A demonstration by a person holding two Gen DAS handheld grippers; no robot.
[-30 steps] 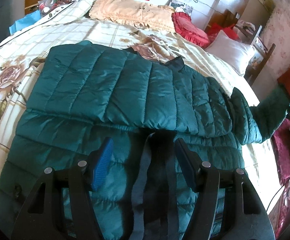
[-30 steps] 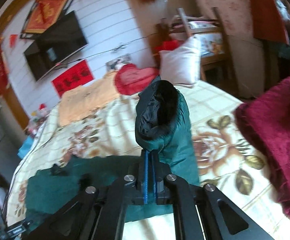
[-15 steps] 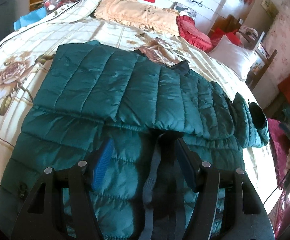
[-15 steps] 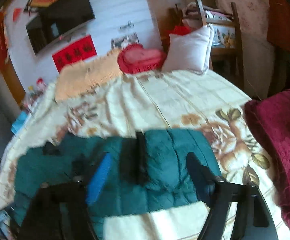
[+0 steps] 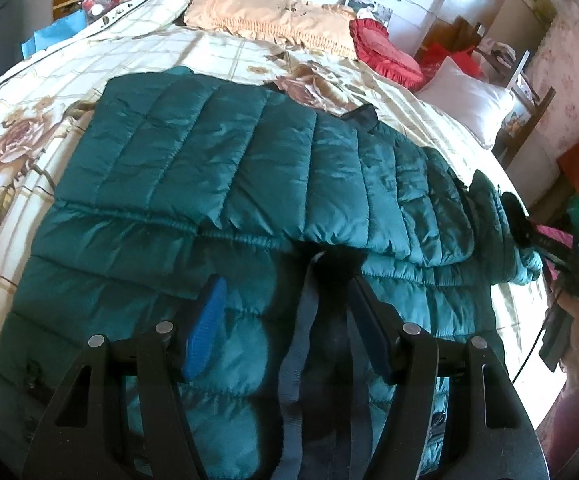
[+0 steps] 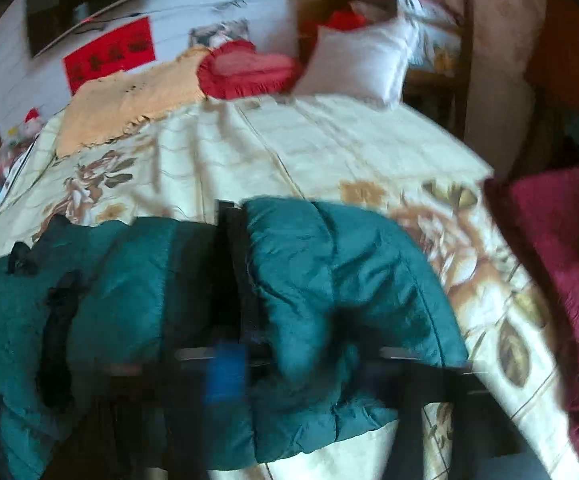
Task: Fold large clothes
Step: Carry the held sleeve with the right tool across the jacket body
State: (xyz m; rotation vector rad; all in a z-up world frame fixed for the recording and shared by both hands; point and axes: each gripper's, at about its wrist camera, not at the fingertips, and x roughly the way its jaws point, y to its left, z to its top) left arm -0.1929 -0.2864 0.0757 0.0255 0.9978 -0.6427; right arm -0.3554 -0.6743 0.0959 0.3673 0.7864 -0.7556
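Observation:
A large dark-green quilted puffer jacket (image 5: pixel 225 176) lies spread on the flowered bedspread (image 5: pixel 49 92), with one sleeve folded across its body. My left gripper (image 5: pixel 285 320) is open and empty, hovering over the jacket's near part by a dark strap (image 5: pixel 321 344). In the blurred right wrist view the jacket's other sleeve (image 6: pixel 329 272) lies folded onto the body. My right gripper (image 6: pixel 301 364) is open above it, fingers apart, holding nothing. It also shows at the right edge of the left wrist view (image 5: pixel 565 256).
A peach pillow (image 5: pixel 273 16), a red heart cushion (image 5: pixel 385 52) and a white pillow (image 5: pixel 469 96) lie at the bed's head. A dark-red blanket (image 6: pixel 561 264) lies at the bed's right side. A wooden chair (image 5: pixel 529 92) stands beyond the white pillow.
My right gripper let go of the sleeve it held raised. The sleeve now lies folded on the jacket, and the gripper has opened and pulled back. The left gripper stayed open, nearly still.

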